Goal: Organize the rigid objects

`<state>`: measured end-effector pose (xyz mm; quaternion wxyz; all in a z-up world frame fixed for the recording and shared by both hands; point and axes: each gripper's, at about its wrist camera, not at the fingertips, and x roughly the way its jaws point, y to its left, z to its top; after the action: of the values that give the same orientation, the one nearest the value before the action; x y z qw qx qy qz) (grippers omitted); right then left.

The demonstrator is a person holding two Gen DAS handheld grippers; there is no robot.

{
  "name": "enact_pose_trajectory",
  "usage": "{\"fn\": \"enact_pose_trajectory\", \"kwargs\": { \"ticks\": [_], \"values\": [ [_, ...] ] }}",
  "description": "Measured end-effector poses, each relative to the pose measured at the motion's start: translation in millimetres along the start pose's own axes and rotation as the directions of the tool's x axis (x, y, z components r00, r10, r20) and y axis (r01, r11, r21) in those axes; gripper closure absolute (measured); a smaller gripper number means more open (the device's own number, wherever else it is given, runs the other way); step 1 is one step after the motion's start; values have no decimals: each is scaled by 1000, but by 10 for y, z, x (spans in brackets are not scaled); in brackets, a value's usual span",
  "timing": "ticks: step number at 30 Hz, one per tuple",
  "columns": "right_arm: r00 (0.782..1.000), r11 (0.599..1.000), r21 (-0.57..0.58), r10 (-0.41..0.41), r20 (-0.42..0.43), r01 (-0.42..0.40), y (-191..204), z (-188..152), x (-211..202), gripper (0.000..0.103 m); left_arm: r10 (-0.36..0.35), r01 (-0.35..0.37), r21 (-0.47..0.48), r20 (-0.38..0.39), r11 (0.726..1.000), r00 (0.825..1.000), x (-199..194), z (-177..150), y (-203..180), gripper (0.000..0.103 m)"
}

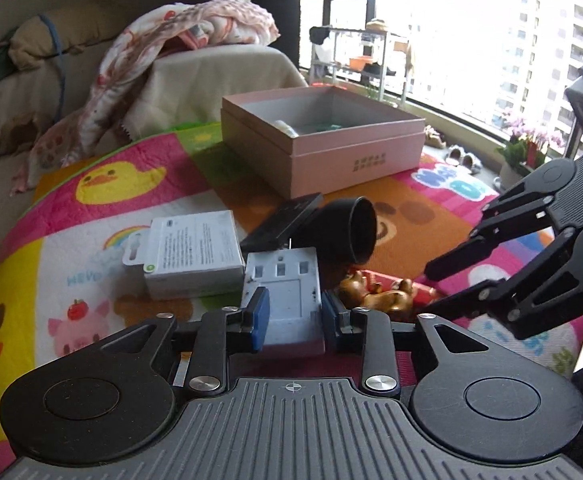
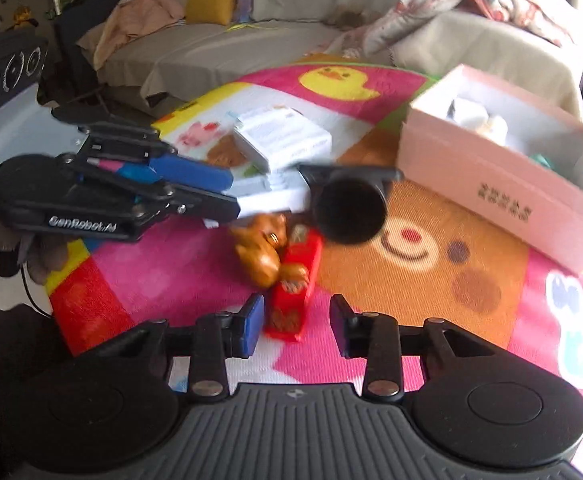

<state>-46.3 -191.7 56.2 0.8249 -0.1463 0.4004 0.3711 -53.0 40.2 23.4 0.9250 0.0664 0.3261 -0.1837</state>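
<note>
On the cartoon play mat lie a white house-shaped plate (image 1: 287,292), a white carton (image 1: 195,256), a black cup on its side (image 1: 351,228), a flat black case (image 1: 283,220) and a golden bear figurine (image 1: 375,292). My left gripper (image 1: 294,316) straddles the white plate with a narrow gap, its blue pads at the plate's edges; no squeeze shows. The right wrist view shows my right gripper (image 2: 296,328) open, with a red packet (image 2: 291,300) just beyond its pads, beside the golden bear (image 2: 261,252). The left gripper (image 2: 231,192) comes in from the left there.
An open pink box (image 1: 331,148) holding a few items stands at the mat's far side, also seen as the pink box (image 2: 491,200). A sofa (image 2: 211,52) with a floral blanket (image 1: 179,36) lies behind. A window with plants (image 1: 531,140) is at the right.
</note>
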Motion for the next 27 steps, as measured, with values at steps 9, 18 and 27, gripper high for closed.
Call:
{"fn": "enact_pose_trajectory", "kwargs": {
  "ticks": [9, 18, 27],
  "values": [
    [951, 941, 167, -305, 44, 294, -500, 11, 119, 67, 208, -208, 10, -3, 978, 978, 253, 178, 252, 65],
    [971, 951, 244, -219, 95, 190, -596, -149, -55, 53, -114, 116, -88, 28, 989, 993, -4, 233, 165, 69],
    [967, 932, 314, -226, 120, 179, -651, -207, -28, 47, -245, 245, 0, -17, 970, 969, -107, 22, -382, 66]
  ]
}}
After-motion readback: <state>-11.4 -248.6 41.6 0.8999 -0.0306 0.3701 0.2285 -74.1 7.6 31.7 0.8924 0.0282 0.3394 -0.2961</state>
